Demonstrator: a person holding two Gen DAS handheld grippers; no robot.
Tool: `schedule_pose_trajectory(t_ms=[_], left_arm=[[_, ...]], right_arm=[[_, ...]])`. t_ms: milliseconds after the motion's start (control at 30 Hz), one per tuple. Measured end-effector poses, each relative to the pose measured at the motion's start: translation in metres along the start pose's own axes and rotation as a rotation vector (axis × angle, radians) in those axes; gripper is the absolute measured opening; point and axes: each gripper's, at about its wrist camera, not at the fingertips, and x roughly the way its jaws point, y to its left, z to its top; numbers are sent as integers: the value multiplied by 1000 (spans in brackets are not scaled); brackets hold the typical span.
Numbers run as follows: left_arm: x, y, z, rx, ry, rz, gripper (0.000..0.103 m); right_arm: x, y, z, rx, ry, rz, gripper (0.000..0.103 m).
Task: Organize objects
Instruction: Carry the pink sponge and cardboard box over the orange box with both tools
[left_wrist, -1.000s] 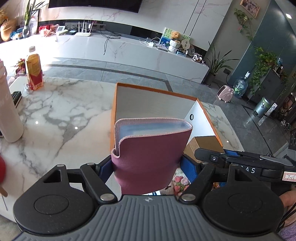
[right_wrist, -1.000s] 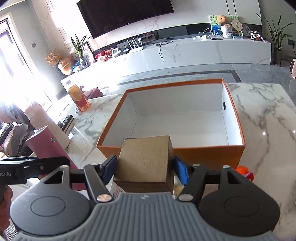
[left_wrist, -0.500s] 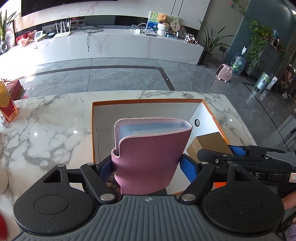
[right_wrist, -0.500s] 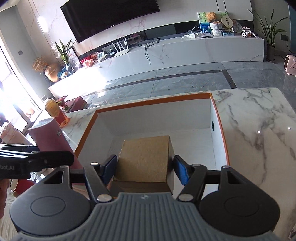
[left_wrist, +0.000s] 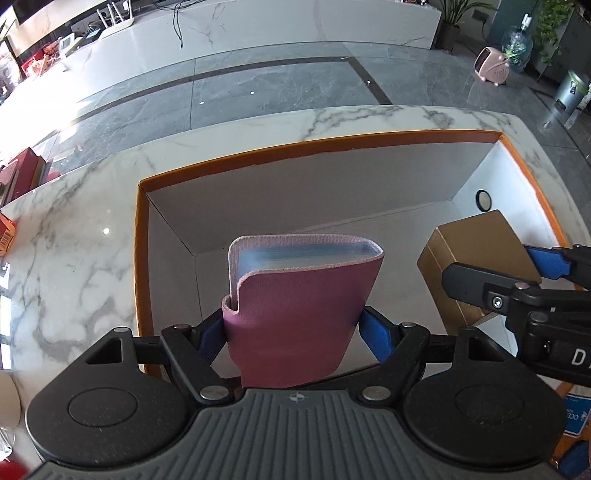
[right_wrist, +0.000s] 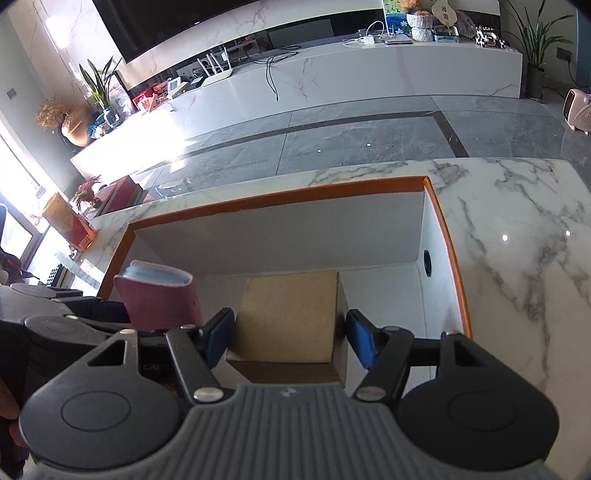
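Observation:
An orange box with a white inside (left_wrist: 317, 147) (right_wrist: 280, 197) lies open on the marble table. My left gripper (left_wrist: 293, 328) is shut on a maroon card holder (left_wrist: 295, 306) with blue sleeves showing at its top, held upright over the box's left half. My right gripper (right_wrist: 290, 338) is shut on a brown cardboard box (right_wrist: 288, 317), held over the box's right half. In the left wrist view, the cardboard box (left_wrist: 476, 247) and the right gripper (left_wrist: 509, 280) show at the right. The card holder (right_wrist: 159, 299) shows at the left of the right wrist view.
The marble table (right_wrist: 517, 258) extends right of the orange box and to its left (left_wrist: 74, 240). A red and yellow carton (right_wrist: 68, 223) stands near the table's far left edge. Grey floor and a long white cabinet (right_wrist: 332, 74) lie beyond the table.
Both grippers have moved forward and down, from in front of the orange box to over its inside, and now look down more steeply. Each keeps its hold.

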Motion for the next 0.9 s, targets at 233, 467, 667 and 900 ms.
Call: schedule_pose_trajectory(t_ms=[233, 467, 667, 900], left_arm=[[15, -14, 5, 61, 32, 116, 90], [20, -27, -6, 145, 36, 213, 93], [21, -37, -17, 253, 2, 319, 94], [-5, -31, -20, 246, -124, 257, 91]], right_arm=[[19, -4, 5, 50, 25, -17, 68], [24, -3, 2, 74, 37, -20, 68], [27, -2, -1, 63, 47, -31, 68], [31, 0, -2, 51, 61, -43, 68]])
